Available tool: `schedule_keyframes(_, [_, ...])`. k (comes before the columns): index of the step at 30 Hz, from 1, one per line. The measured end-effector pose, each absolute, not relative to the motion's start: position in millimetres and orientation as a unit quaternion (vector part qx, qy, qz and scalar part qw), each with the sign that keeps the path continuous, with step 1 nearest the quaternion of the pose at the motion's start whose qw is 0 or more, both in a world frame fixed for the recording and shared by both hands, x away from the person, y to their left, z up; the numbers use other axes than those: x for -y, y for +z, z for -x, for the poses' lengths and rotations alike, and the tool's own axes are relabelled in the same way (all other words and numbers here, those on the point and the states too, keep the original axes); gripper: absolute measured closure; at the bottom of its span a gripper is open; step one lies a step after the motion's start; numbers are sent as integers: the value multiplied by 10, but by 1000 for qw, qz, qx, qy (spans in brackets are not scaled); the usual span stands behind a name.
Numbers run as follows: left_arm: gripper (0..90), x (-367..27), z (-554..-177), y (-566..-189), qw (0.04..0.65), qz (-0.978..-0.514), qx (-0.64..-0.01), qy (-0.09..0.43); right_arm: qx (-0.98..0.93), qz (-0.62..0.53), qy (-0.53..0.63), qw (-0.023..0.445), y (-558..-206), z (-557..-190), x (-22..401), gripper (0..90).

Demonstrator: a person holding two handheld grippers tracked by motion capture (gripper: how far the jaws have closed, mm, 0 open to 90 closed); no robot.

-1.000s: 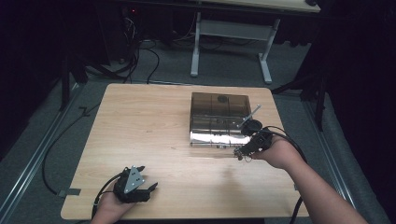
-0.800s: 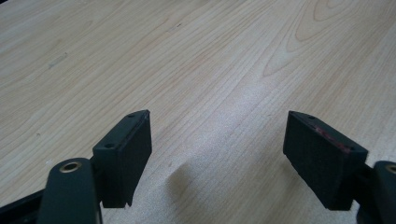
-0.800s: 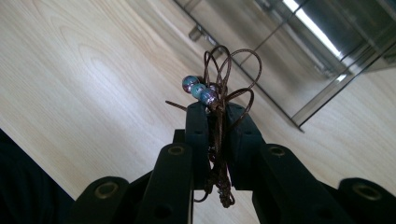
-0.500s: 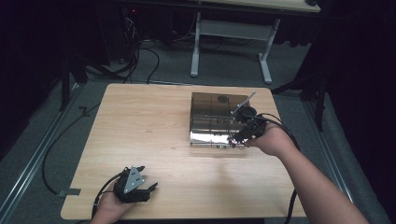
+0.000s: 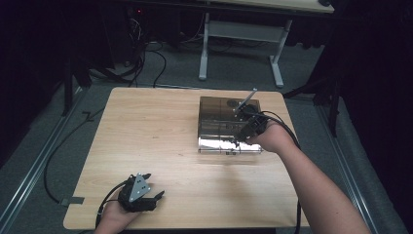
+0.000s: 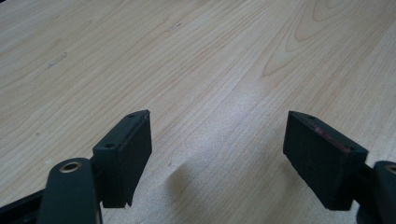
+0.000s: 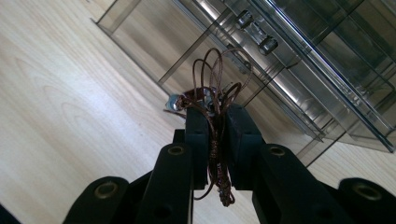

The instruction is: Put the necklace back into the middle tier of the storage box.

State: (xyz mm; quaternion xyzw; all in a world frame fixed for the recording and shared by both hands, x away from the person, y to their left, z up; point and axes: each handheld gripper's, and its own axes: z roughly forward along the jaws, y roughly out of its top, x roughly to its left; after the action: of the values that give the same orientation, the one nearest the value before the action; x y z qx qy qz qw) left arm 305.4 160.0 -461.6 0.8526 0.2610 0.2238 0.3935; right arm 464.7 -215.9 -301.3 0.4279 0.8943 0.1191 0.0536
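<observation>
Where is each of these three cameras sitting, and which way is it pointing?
High view: above the person's side, looking forward and down on the wooden table; both forearms, the left gripper and right gripper show.
Left gripper view: rides the left gripper, looking along its open jaws at bare tabletop.
Right gripper view: rides the right gripper, its jaws shut on a coiled brown cord, facing the clear compartment box.
Shared: the high view and right gripper view both show the box.

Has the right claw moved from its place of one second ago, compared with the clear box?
Yes. The right claw, shut on a coil of brown cord, has moved up the high view, from beside the clear box's near right corner to over its right side.
</observation>
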Motion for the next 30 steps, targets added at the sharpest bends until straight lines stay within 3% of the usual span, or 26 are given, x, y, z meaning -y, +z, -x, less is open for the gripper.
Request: schedule_keyframes(30, [241, -1597, -3052, -4618, 394, -852, -262, 225, -892, -435, 114, 41, -3628, -4910, 1965, 806])
